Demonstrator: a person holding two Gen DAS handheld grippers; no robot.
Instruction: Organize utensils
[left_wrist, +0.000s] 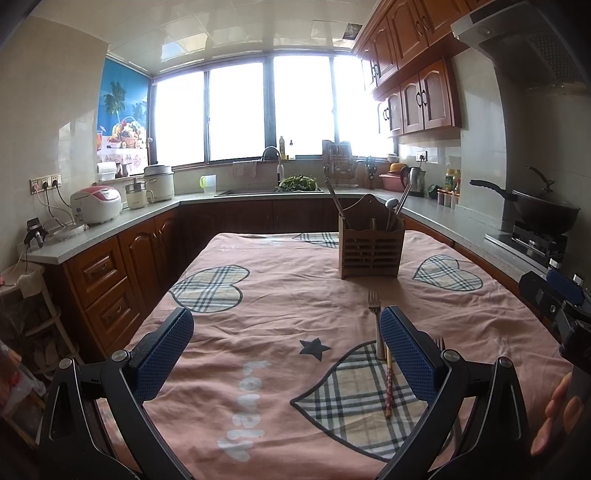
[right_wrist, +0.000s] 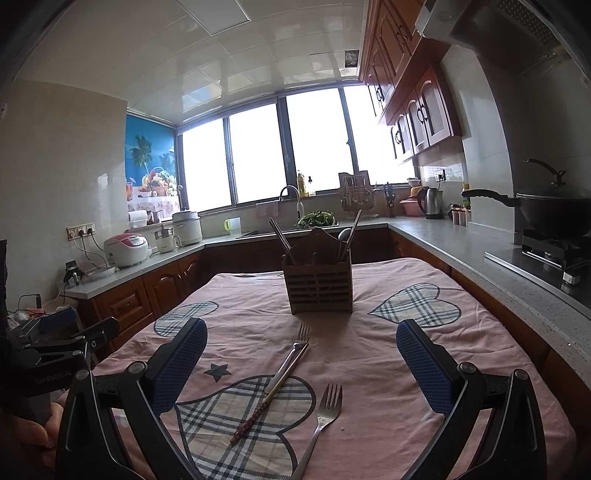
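Tablecloth (left_wrist: 280, 295) lettering unreadable (upside-down) — pale.

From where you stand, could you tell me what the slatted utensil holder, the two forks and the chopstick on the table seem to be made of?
The slatted utensil holder looks like brown wood or bamboo with a matte finish. The near fork and the far fork look like polished steel, grey with bright glints. The chopstick looks wooden or bamboo: pale, dull shaft with a reddish patterned end, possibly lacquered.
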